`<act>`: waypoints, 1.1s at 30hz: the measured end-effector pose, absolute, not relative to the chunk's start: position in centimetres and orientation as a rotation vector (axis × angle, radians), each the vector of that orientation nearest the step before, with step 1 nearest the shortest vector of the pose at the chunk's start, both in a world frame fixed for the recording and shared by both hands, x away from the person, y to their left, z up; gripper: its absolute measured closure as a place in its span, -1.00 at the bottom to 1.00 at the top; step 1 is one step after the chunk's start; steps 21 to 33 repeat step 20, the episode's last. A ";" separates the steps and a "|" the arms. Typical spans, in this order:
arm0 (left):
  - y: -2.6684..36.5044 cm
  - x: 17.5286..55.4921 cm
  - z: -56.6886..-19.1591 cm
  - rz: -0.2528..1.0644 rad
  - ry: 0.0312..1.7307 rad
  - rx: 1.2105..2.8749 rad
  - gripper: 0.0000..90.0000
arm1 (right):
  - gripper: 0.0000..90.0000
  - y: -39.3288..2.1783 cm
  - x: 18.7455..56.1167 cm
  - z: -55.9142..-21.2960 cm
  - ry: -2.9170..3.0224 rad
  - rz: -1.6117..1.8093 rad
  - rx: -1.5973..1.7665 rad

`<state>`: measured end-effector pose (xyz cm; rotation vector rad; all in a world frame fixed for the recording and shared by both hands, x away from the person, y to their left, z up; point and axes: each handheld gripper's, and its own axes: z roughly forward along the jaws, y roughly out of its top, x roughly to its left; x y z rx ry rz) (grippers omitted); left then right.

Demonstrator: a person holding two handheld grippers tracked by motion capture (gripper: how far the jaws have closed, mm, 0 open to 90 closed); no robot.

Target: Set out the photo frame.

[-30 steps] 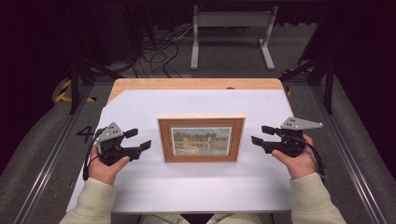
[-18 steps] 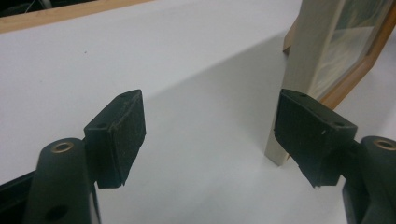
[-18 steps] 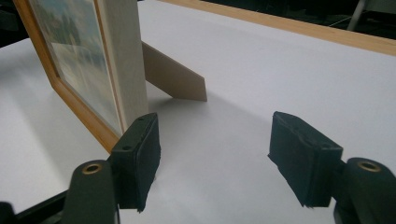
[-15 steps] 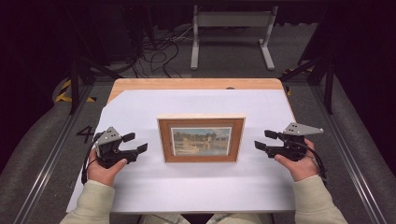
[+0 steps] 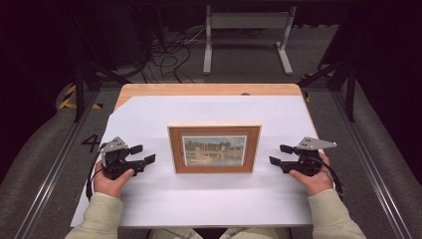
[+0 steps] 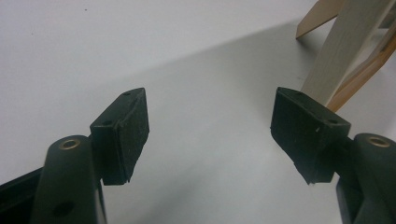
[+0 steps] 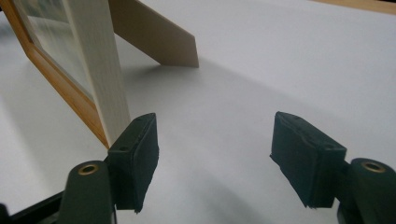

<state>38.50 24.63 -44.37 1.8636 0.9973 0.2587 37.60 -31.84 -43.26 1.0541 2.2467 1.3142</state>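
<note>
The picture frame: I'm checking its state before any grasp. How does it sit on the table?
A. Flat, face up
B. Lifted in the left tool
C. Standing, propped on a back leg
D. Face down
C: the picture frame stands on edge, its back leg resting on the white table, both tools open and apart from it.

1. Bare white sheet (image 5: 209, 199) in front of the picture frame (image 5: 214, 148): open passage from side to side.
2. Open strip either side of the frame, left gripper (image 5: 142, 154) and right gripper (image 5: 279, 155) apart from it.
3. Behind the frame, slanted prop leg (image 7: 154, 35) blocking low passage.
</note>
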 end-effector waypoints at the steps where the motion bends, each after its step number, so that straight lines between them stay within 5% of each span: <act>1: 24.7 38.5 -44.5 0.254 1.001 1.861 -0.37 | -0.28 -31.8 37.7 -43.4 2.250 1.308 1.054; 33: 24.9 38.7 -44.8 0.248 1.041 1.867 -0.39 | -0.26 -31.2 37.9 -44.0 2.305 1.247 1.024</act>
